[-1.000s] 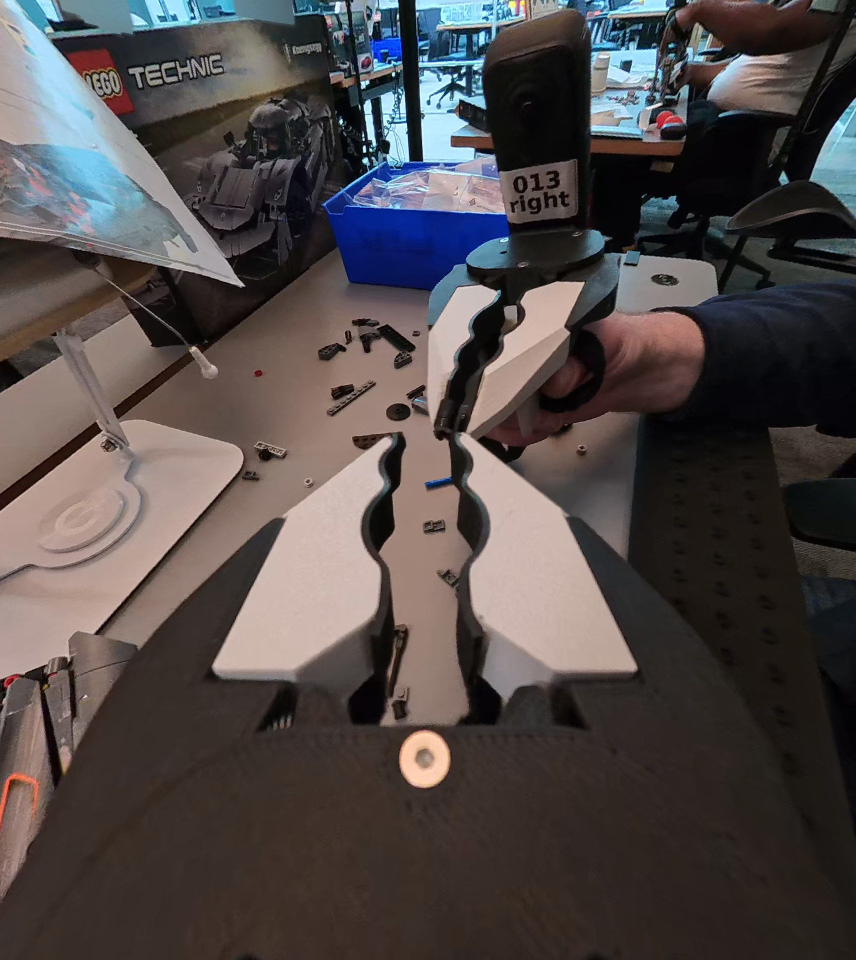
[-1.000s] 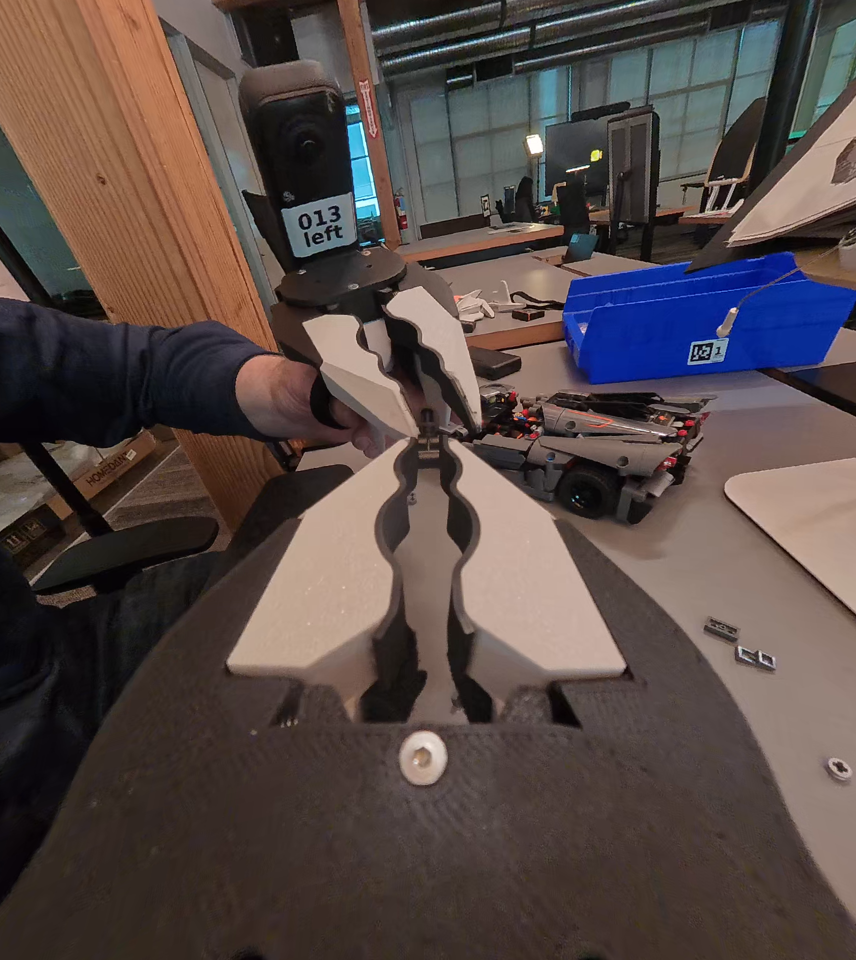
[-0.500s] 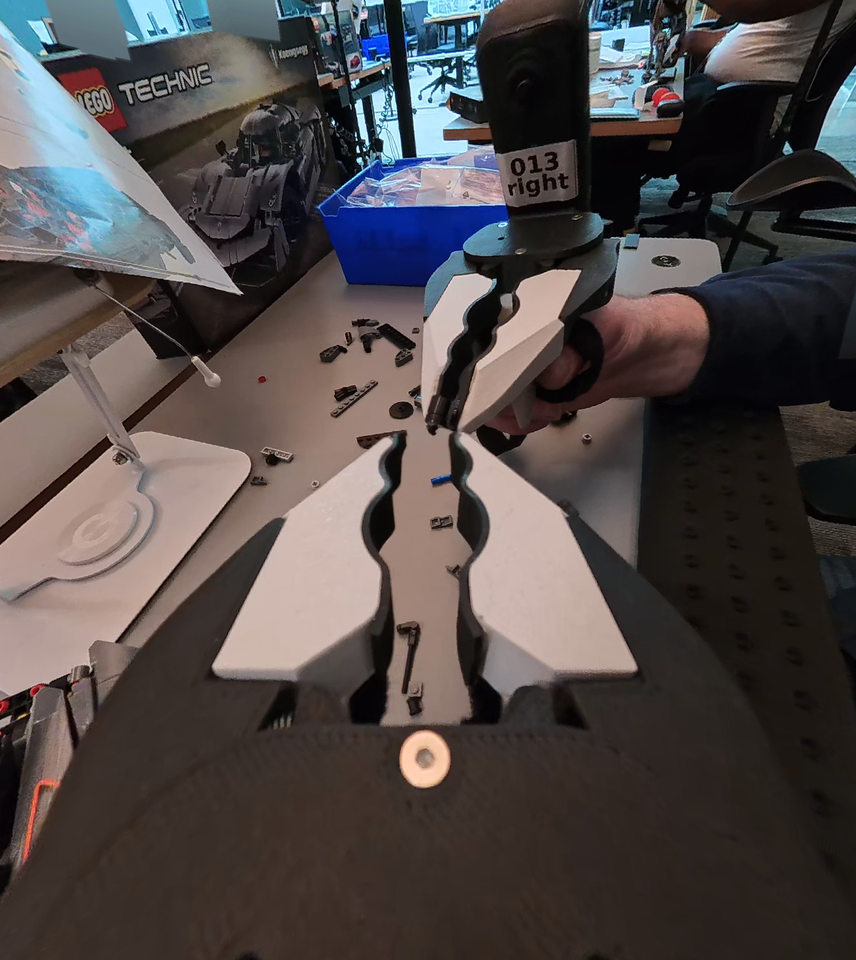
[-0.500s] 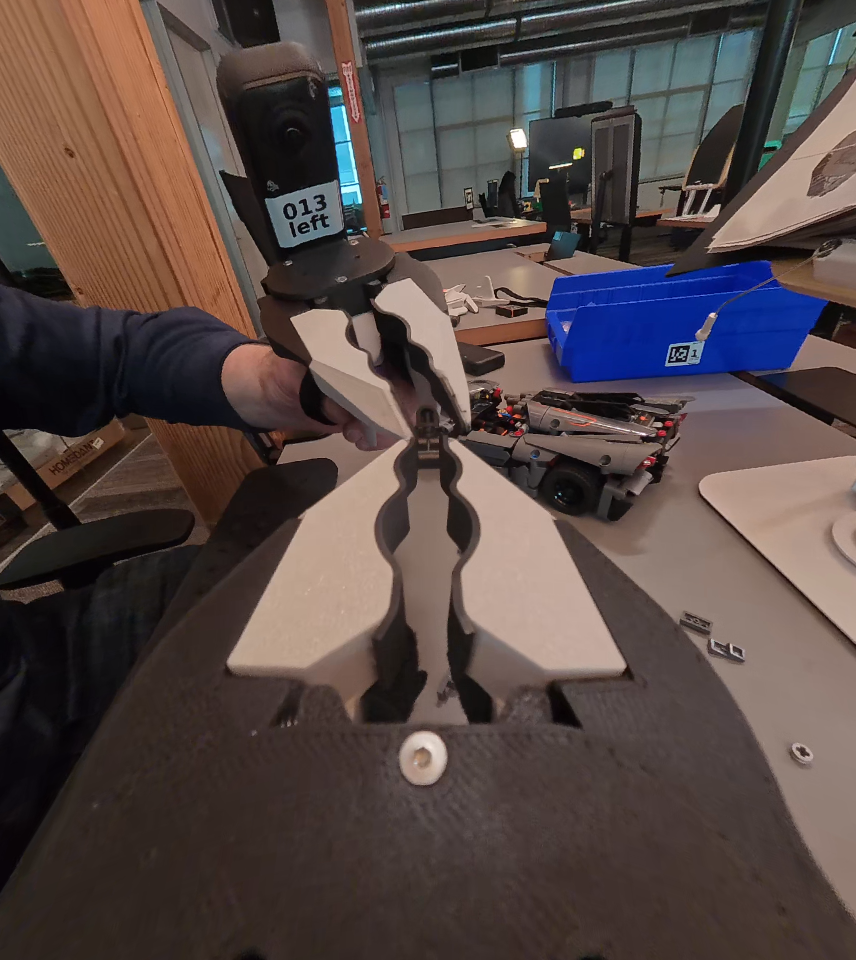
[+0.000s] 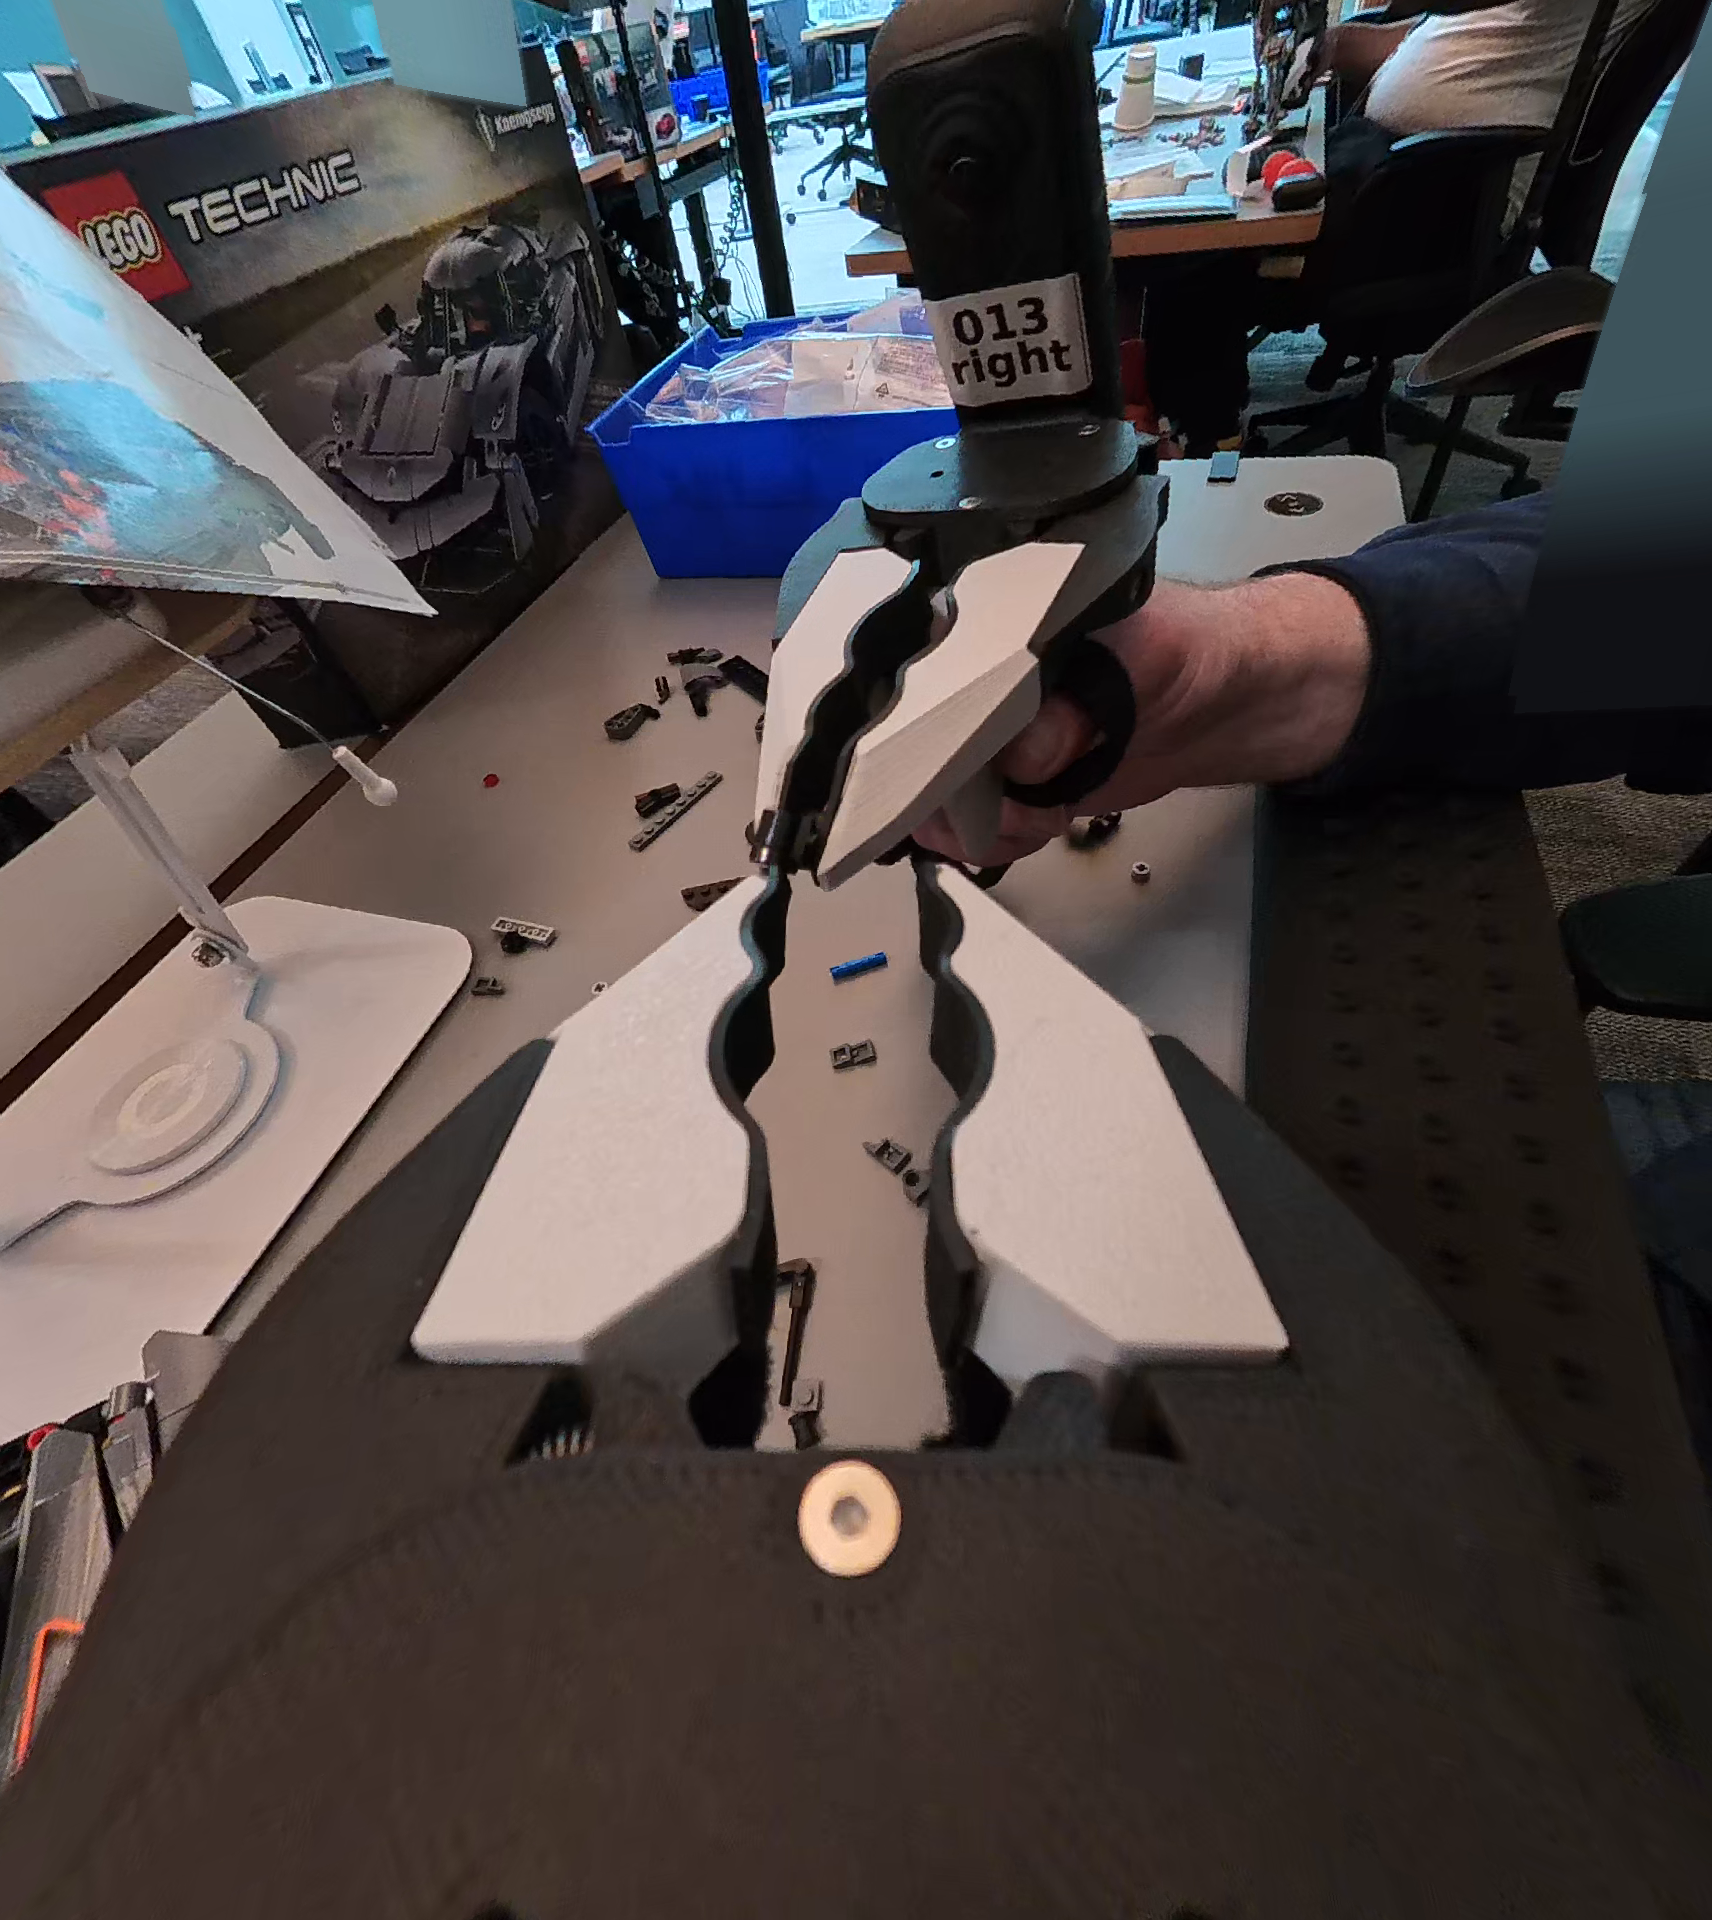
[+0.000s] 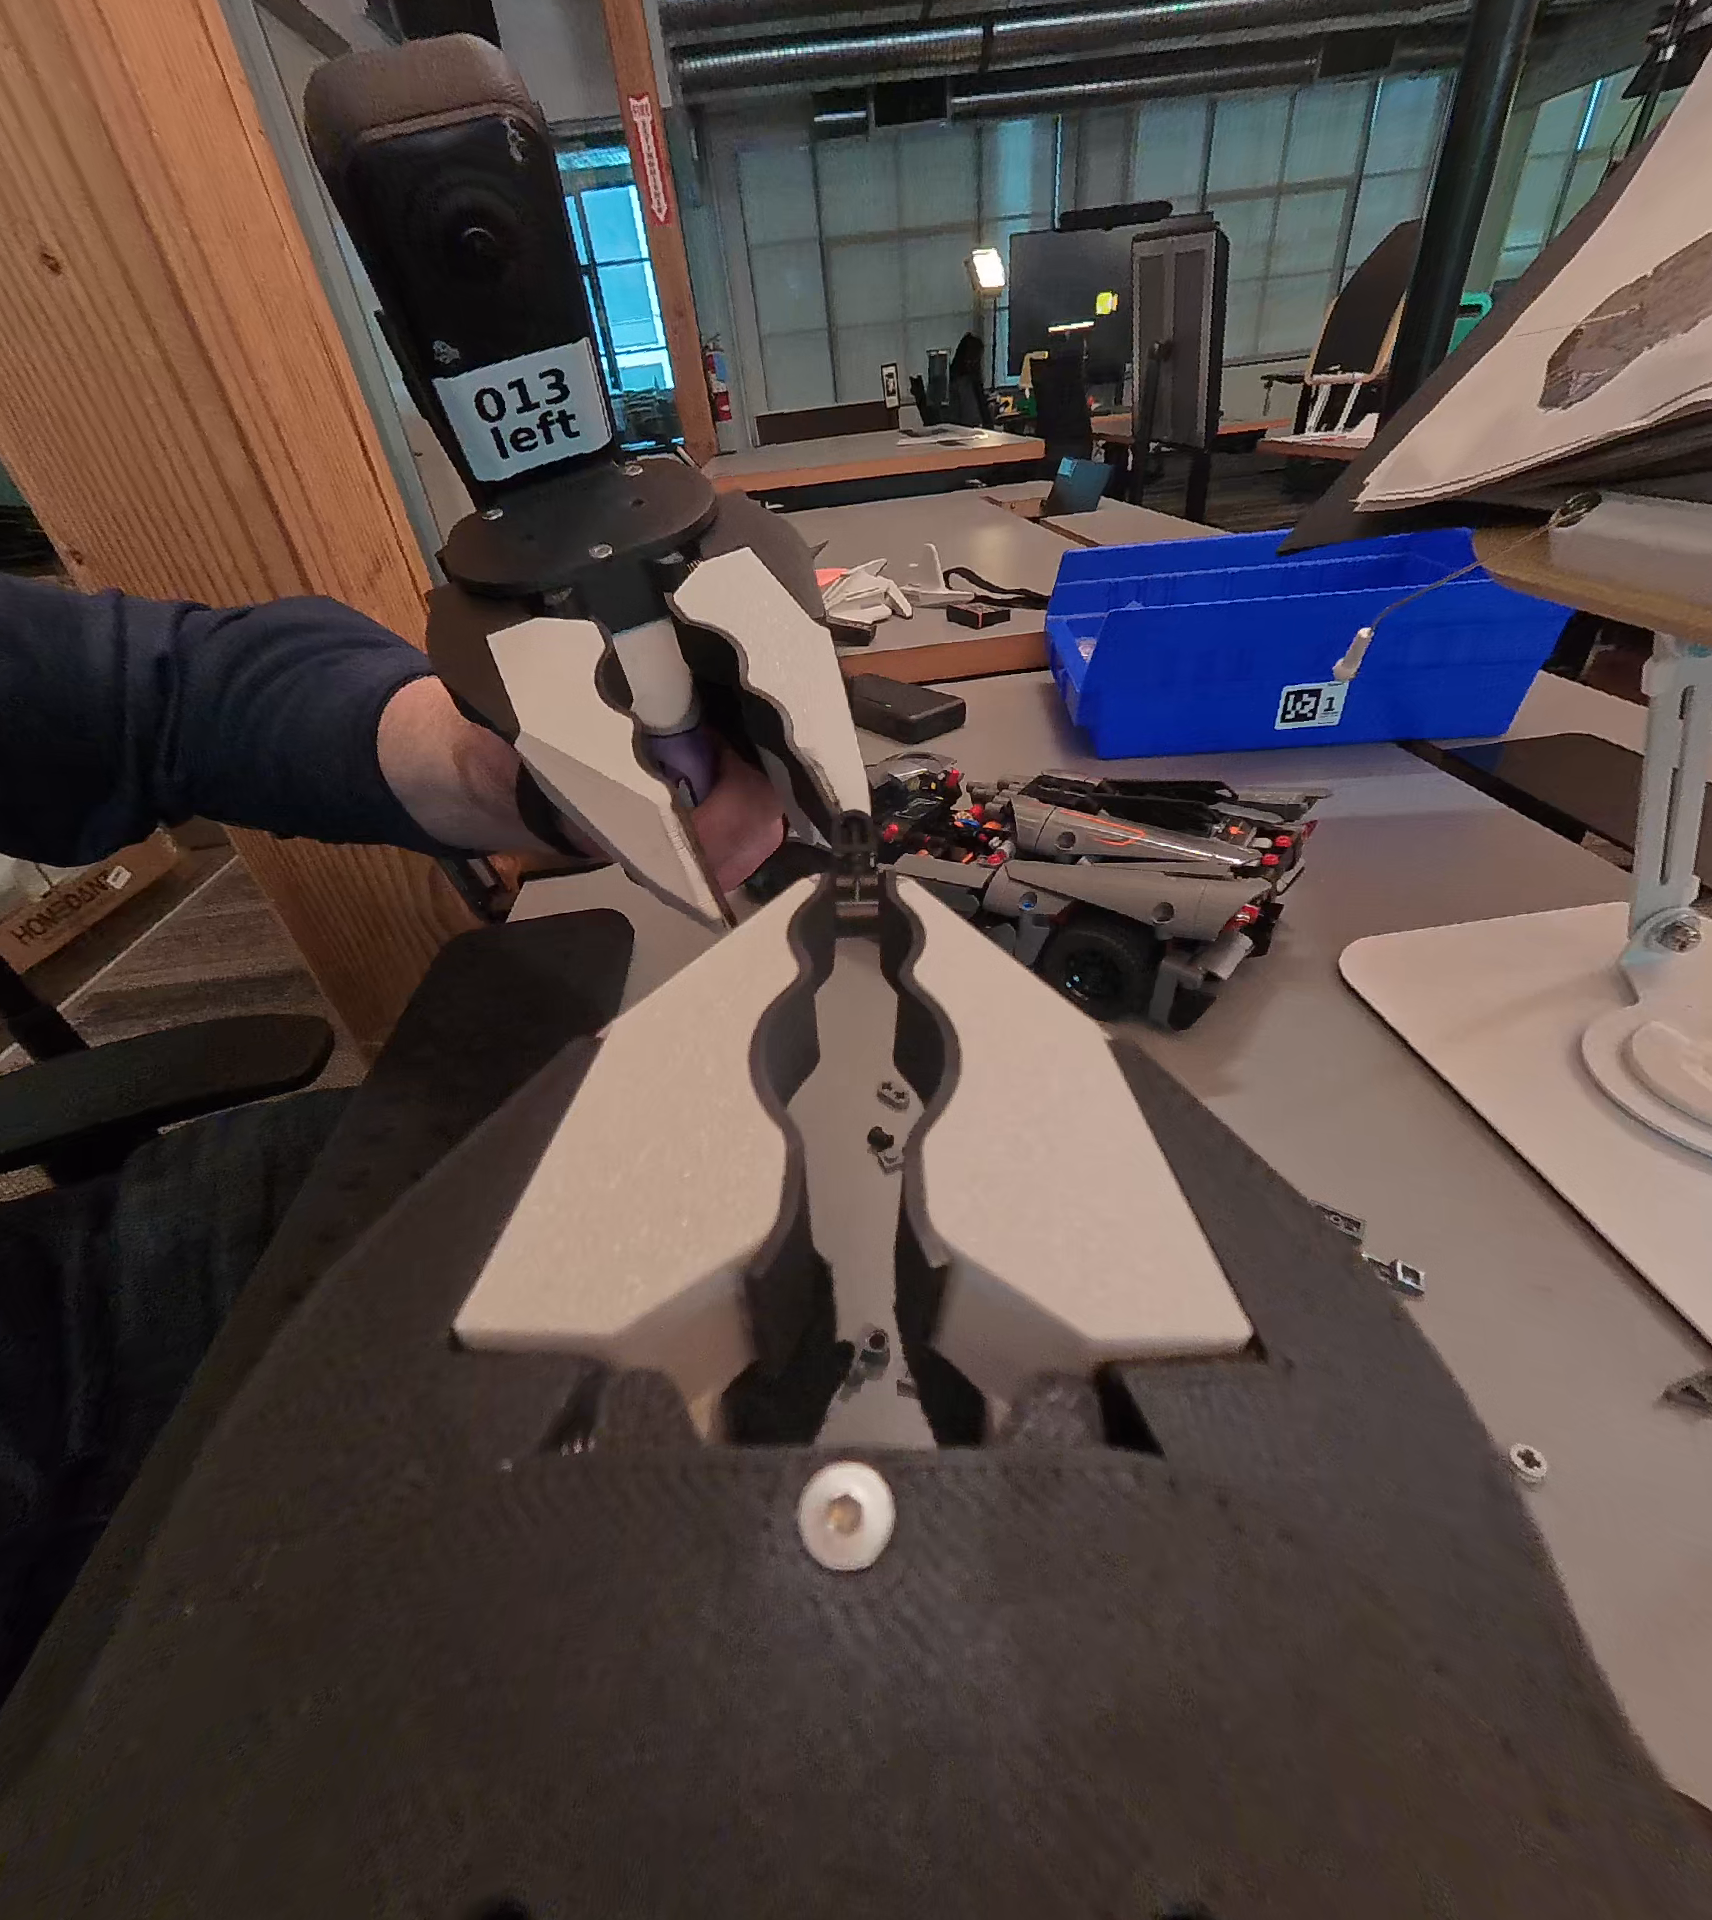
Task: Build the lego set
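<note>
Clearly the right gripper [image 6: 854, 902] pinches a small dark piece [image 6: 852, 864] at its tips, at twelve o'clock in its own view. The left gripper [image 5: 847, 881] is spread wide, one finger just beside that piece. The lego car [image 6: 1091, 873] sits at two o'clock. Best to line the open fingers squarely around the piece before closing, keeping the right grip firm.

We see matt, grainy plastic on the left gripper [image 5: 847, 904], its white fingers [image 5: 623, 1122] slightly rough, a smooth grey table [image 5: 540, 727], a glossy blue plastic bin [image 6: 1278, 644], a wooden post [image 6: 104, 343] and a glossy cardboard box [image 5: 364, 312].
</note>
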`<control>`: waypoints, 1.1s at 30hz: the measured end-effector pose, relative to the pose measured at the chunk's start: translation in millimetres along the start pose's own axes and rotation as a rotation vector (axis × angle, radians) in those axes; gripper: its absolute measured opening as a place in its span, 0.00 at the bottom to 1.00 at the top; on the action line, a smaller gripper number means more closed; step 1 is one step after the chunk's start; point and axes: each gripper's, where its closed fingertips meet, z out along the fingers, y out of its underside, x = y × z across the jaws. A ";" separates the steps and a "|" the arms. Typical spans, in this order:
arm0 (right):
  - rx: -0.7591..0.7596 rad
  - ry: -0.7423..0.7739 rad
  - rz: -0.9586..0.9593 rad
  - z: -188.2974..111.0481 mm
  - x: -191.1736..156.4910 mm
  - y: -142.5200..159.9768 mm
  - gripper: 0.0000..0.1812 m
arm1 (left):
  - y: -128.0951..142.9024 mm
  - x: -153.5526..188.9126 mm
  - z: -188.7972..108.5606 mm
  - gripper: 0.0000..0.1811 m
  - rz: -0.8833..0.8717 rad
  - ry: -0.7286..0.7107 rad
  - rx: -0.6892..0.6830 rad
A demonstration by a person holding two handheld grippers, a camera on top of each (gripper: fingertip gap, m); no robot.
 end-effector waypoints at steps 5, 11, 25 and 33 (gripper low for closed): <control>-0.008 -0.017 0.000 1.7 -2.9 1.9 0.03 | 1.1 -8.8 -2.9 0.15 -0.024 -0.013 0.010; -0.017 -0.012 0.010 1.1 -1.1 3.1 0.03 | 1.6 -2.0 0.9 0.16 0.008 -0.013 -0.003; -0.083 0.065 -0.063 3.7 5.2 12.6 0.03 | 12.1 -11.2 3.1 0.10 -0.019 -0.078 -0.055; -0.170 0.192 -0.272 4.8 9.9 18.3 0.03 | 17.9 -16.0 4.4 0.06 -0.116 -0.088 -0.041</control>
